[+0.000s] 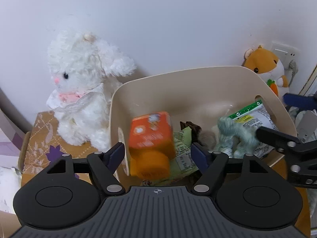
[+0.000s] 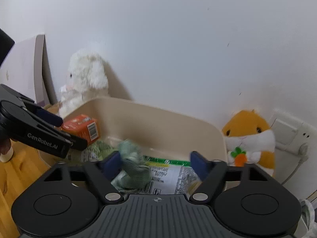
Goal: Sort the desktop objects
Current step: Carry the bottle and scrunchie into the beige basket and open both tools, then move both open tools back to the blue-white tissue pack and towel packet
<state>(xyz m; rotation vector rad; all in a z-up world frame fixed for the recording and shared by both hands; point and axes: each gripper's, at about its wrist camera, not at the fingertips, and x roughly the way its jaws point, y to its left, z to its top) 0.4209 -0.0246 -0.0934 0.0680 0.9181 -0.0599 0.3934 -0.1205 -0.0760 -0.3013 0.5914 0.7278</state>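
Note:
A beige plastic bin [image 1: 178, 83] holds several items. Between the spread fingers of my open left gripper [image 1: 157, 148] an orange carton [image 1: 150, 130] shows blurred, its sides clear of both pads, above a pale green packet [image 1: 182, 150]. At the bin's right end, my right gripper [image 2: 155, 156] is open too. A blurred grey-green knitted bundle [image 2: 134, 166] hangs by its left finger, over a white and green snack packet [image 2: 170, 176]. The right wrist view shows the left gripper [image 2: 72, 131] over the bin [image 2: 158, 119] beside the carton [image 2: 83, 127].
A white plush rabbit [image 1: 83, 91] sits on a brown patterned box [image 1: 43, 138] left of the bin. An orange hamster plush [image 2: 249, 138] leans on the wall behind the bin's right corner, next to a wall socket [image 2: 287, 130]. Wooden tabletop [image 2: 19, 174] shows at the left.

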